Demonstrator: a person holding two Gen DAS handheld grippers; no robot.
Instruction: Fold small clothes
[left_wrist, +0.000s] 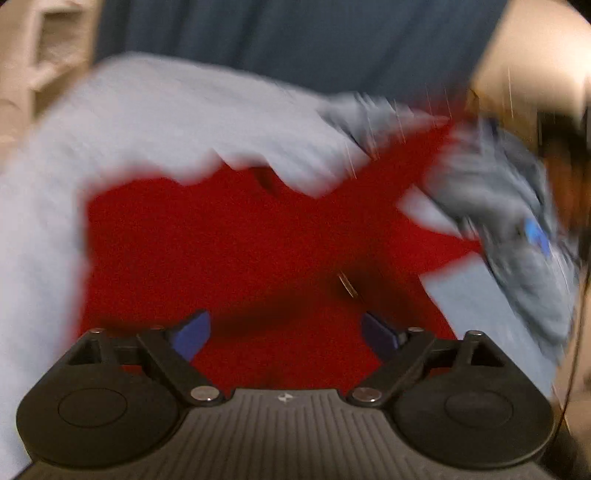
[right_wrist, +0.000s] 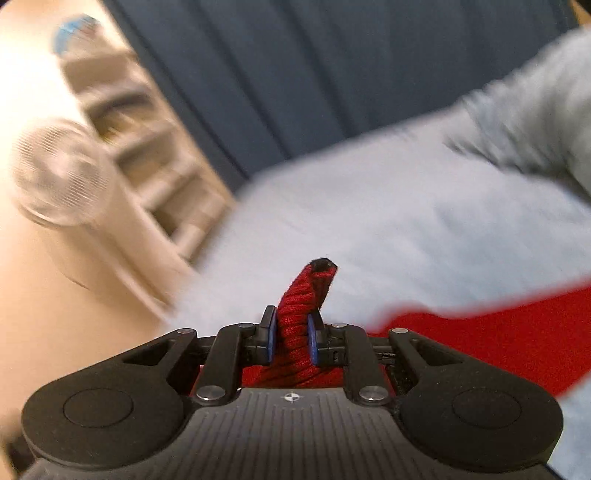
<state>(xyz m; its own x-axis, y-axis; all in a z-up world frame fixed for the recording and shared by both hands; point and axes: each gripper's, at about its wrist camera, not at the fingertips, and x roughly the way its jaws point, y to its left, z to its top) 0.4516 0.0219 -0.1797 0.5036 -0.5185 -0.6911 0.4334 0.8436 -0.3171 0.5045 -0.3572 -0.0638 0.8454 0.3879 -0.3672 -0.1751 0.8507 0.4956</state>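
Note:
A red knitted garment (left_wrist: 236, 243) lies spread on a pale blue sheet (left_wrist: 155, 122); the left wrist view is blurred. My left gripper (left_wrist: 286, 334) hovers over the red cloth with its blue pads wide apart and nothing between them. A grey patterned piece of clothing (left_wrist: 491, 199) lies at the right of that view, beside the red one. In the right wrist view my right gripper (right_wrist: 291, 338) is shut on a bunched fold of the red garment (right_wrist: 295, 332), whose tip pokes up past the pads. The rest of the red cloth trails off to the right over the sheet.
A dark blue curtain (right_wrist: 314, 81) hangs behind the sheet. A white fan (right_wrist: 62, 173) and pale shelving (right_wrist: 147, 147) stand at the left in the right wrist view. A grey garment (right_wrist: 535, 118) lies at the far right on the sheet (right_wrist: 369, 206).

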